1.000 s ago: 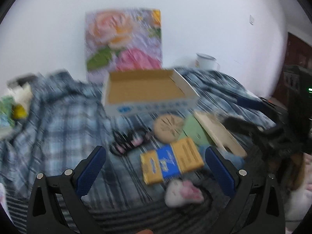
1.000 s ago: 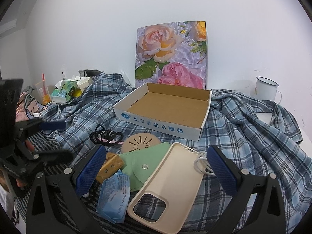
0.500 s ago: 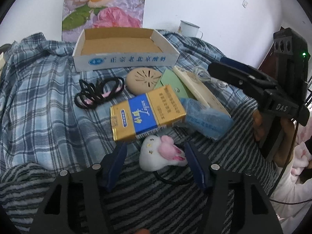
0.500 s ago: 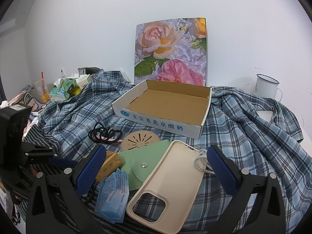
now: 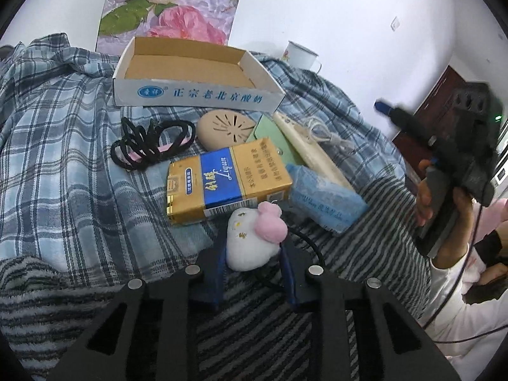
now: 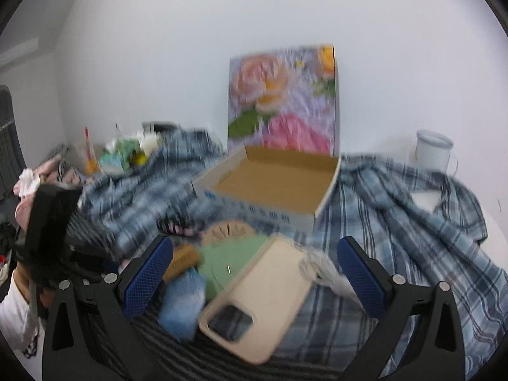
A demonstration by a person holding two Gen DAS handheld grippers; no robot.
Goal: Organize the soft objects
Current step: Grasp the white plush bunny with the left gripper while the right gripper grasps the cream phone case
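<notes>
Left gripper: nearest the lens, fingers drawn in tight against both sides of the plush toy, clamping it at 6 o'clock on the striped cloth.
Plush toy: white body, pink ear, touching the near edge of the cigarette pack.
Cigarette pack: gold and blue, lying flat at 12 o'clock from the toy.
Tissue packet: blue, at 2 o'clock from the toy, just beside the pack.
Hair ties: black tangle at 10 o'clock on the plaid shirt.
Cardboard box: open, far at 12 o'clock.
Right gripper: fingers spread wide, holding nothing, over the beige phone case; view blurred.
</notes>
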